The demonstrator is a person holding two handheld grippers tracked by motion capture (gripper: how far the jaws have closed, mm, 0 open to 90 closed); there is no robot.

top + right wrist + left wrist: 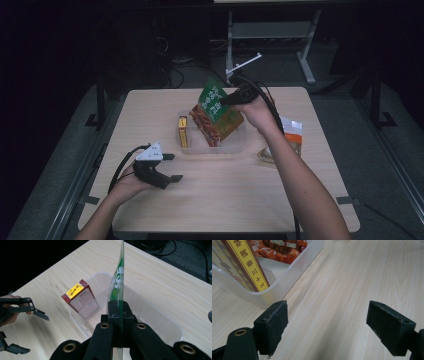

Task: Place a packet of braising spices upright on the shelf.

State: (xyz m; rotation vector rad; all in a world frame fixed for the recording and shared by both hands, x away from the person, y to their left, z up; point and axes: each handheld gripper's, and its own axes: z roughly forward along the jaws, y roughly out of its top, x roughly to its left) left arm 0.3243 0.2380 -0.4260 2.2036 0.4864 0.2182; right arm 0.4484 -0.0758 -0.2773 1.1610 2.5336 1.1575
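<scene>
A clear plastic container (235,145) stands mid-table. Inside it a red and yellow box (183,131) stands upright at its left end, and a red-orange packet (217,127) leans beside it. My right gripper (224,101) is shut on a green packet (212,100), held over the container against the red-orange one. In the right gripper view the green packet (120,277) is edge-on between the pressed jaws of the right gripper (119,307), above the container (155,315) and box (80,298). My left gripper (170,167) rests open near the table's front left, nothing between its pads (274,322).
A white and orange packet (291,131) and another bag (266,155) lie right of the container, partly under the right forearm. In the left gripper view the container's corner (284,277) and box (249,265) are close ahead. A metal frame (270,30) stands beyond the table.
</scene>
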